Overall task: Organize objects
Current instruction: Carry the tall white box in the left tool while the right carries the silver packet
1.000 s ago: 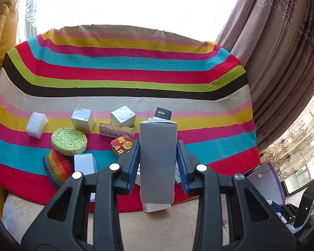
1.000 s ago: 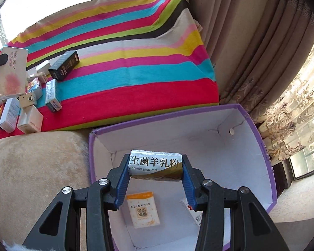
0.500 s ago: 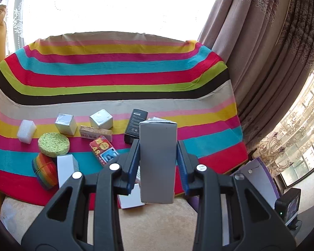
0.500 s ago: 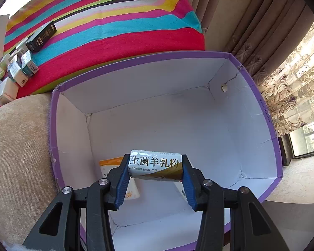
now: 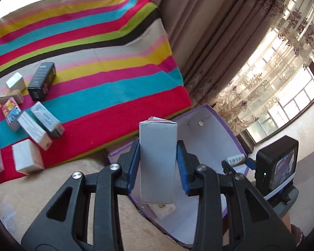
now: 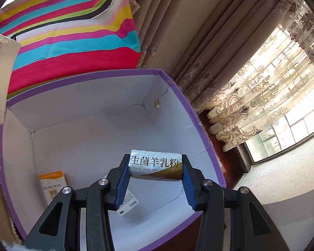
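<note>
My left gripper (image 5: pixel 158 165) is shut on a tall grey box (image 5: pixel 158 159), held upright above the near edge of the purple-rimmed white bin (image 5: pixel 211 125). My right gripper (image 6: pixel 155 169) is shut on a silver and gold milk powder packet (image 6: pixel 155 165), held inside the bin (image 6: pixel 83 77) above its floor. The right gripper and its packet also show in the left wrist view (image 5: pixel 236 160). An orange and white box (image 6: pixel 52 186) and a white labelled box (image 6: pixel 128 206) lie on the bin floor. The grey box shows at the left edge of the right wrist view (image 6: pixel 0 73).
Several small boxes (image 5: pixel 34 129) and a black box (image 5: pixel 43 80) lie on the striped cloth (image 5: pixel 106 67) to the left. A beige cushion (image 5: pixel 31 196) lies below the cloth. Curtains (image 5: pixel 230 41) and a window stand to the right.
My left gripper has swung right with the grey box, from over the cloth to the bin's edge. My right gripper has moved deeper into the bin with the packet.
</note>
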Action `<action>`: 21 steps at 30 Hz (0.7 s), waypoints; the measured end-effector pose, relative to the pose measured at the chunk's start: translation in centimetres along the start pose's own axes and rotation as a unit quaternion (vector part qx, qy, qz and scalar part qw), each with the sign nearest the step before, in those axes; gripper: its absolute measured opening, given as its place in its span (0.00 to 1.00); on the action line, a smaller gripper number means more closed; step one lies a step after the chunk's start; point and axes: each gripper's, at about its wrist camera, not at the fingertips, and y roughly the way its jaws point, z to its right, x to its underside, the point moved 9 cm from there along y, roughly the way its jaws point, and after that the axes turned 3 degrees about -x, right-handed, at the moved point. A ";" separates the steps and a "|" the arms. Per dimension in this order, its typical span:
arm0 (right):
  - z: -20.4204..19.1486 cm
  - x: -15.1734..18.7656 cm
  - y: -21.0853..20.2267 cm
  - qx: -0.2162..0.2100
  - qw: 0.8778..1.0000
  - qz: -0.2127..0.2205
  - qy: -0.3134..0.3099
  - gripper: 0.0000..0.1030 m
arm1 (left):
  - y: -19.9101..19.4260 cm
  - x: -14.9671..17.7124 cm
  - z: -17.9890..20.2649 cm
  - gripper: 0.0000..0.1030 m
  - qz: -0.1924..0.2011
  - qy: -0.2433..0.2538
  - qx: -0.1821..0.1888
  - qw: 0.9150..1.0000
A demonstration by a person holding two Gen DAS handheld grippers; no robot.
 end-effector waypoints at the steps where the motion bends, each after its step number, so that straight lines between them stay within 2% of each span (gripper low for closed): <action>1: 0.4 0.1 0.1 0.009 1.000 -0.001 -0.002 0.45 | 0.6 0.4 0.9 0.37 -0.008 0.006 0.007 1.000; 9: 3.3 1.0 1.3 0.059 0.998 -0.025 -0.029 0.45 | 3.6 2.8 4.3 0.37 -0.055 0.020 0.033 0.998; 21: 3.6 2.0 2.2 0.060 0.996 -0.058 -0.040 0.45 | 5.4 3.4 4.0 0.37 -0.076 0.012 0.025 0.997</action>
